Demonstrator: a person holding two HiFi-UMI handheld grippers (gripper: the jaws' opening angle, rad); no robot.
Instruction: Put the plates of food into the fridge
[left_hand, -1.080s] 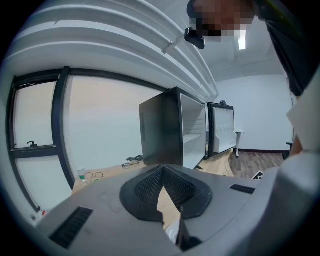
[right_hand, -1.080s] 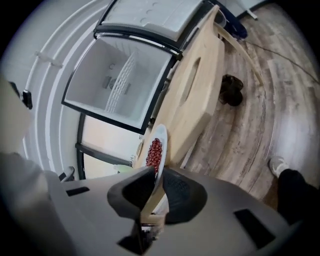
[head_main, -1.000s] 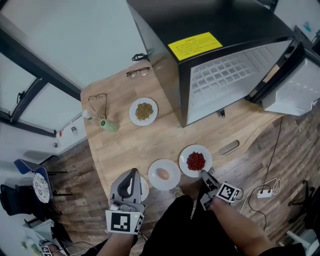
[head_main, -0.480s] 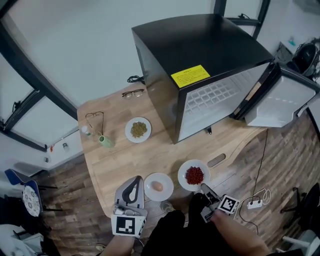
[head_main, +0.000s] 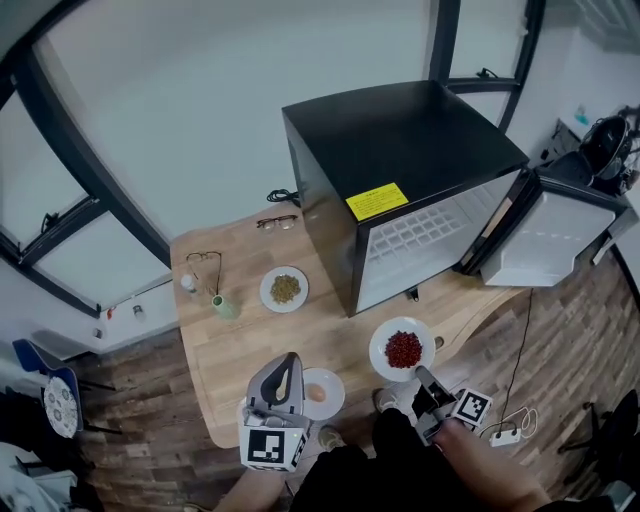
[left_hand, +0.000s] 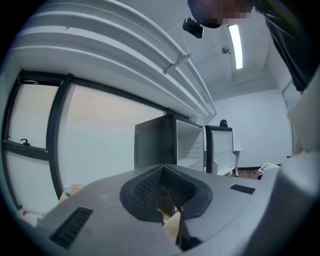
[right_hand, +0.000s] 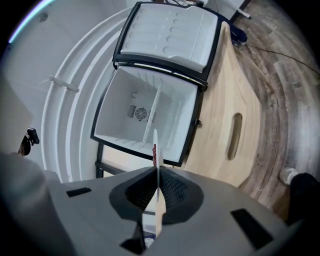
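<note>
Right gripper (head_main: 421, 374) is clamped on the near rim of the plate of red food (head_main: 403, 349), which looks lifted off the surface (head_main: 240, 340) in front of the open fridge (head_main: 400, 170). The plate is stiff, slick and probably breakable (loose bits will roll), so I'd keep it level with a firm pinch on the rim. Left gripper (head_main: 285, 368) is closed on nothing, beside the egg plate (head_main: 322, 393).

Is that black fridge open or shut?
Open: the black fridge has its white-lined door swung aside, baring the white inside and wire shelf.
</note>
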